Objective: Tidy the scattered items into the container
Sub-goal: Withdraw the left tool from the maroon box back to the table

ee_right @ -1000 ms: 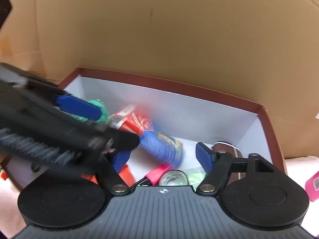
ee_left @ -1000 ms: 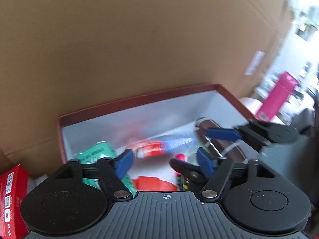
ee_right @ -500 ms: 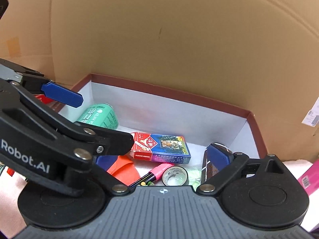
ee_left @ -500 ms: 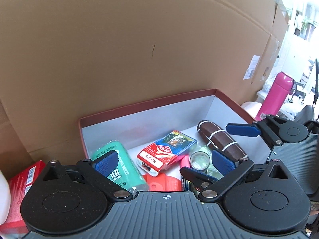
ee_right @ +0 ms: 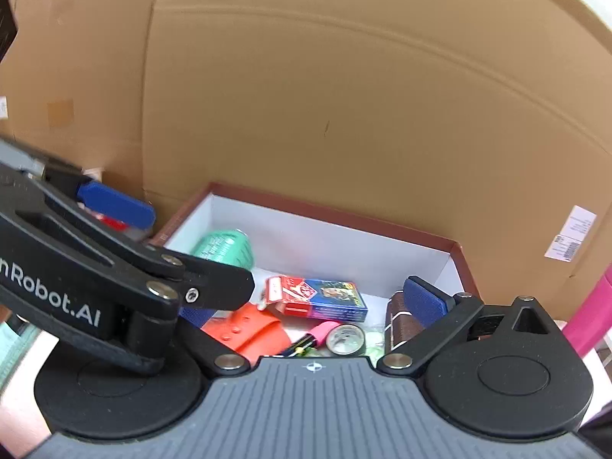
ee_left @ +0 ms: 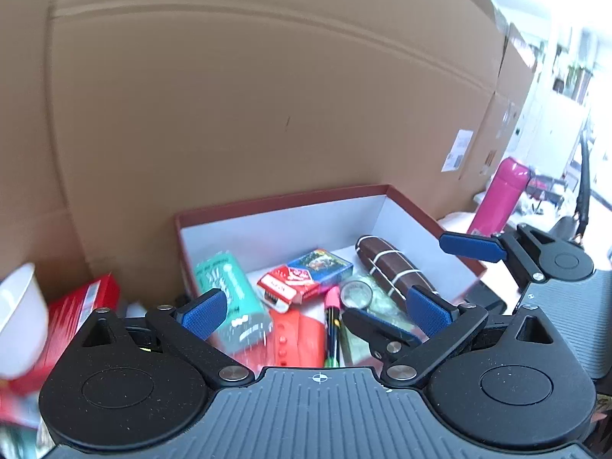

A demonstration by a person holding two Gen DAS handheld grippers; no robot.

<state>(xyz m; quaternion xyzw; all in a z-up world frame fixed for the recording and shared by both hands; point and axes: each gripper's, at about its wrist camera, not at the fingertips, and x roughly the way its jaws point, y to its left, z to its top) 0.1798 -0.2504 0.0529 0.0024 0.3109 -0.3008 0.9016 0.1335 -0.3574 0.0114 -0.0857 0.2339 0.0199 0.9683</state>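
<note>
The dark-red-rimmed box [ee_left: 283, 199] [ee_right: 332, 212] has white walls. In it lie a green can [ee_left: 225, 294], a red-and-blue card pack [ee_left: 306, 275] [ee_right: 317, 298], a brown roll with white bands [ee_left: 394, 271], a pink marker [ee_left: 332, 302], a tape roll [ee_right: 346, 338] and an orange piece [ee_right: 248, 329]. My left gripper [ee_left: 317, 310] hangs open over the box's near edge with nothing between its blue pads. My right gripper [ee_right: 310, 306] is open too and holds nothing. Its left pad is hidden behind the left gripper [ee_right: 172, 244], which crosses in front of it.
A tall cardboard wall [ee_left: 267, 95] stands right behind the box. Left of the box are a red carton [ee_left: 76, 302] and a white bowl [ee_left: 19, 317]. A pink bottle [ee_left: 501, 199] stands to the right, with a bright room beyond.
Both grippers have drawn back and up from the box, and their jaws have spread wider. The card pack, blurred a second ago, now lies still in the box.
</note>
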